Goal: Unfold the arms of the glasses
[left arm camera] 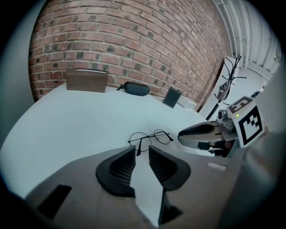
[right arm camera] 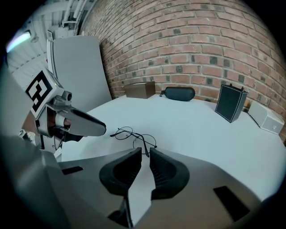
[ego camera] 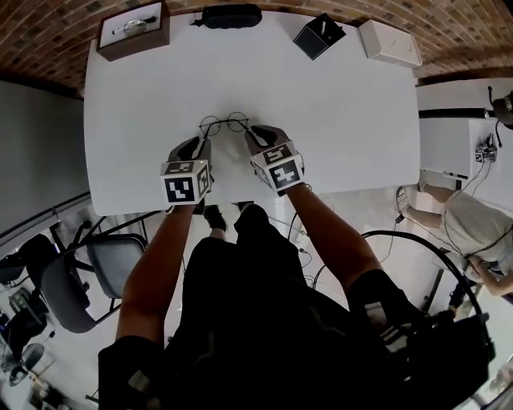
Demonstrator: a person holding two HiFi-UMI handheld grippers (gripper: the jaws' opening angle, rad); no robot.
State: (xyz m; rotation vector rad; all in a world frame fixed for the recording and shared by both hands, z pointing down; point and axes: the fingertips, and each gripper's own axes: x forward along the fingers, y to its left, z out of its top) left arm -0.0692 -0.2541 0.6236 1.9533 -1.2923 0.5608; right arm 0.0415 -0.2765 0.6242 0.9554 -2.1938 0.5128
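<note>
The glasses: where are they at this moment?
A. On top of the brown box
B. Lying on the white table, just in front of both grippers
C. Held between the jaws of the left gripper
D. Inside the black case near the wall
B: the glasses lie on the white table, just ahead of the left gripper and the right gripper, whose jaws stand apart and empty.

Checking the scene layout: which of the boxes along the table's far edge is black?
The black box, between the dark case and the white box; the brown box sits at the left corner.
</note>
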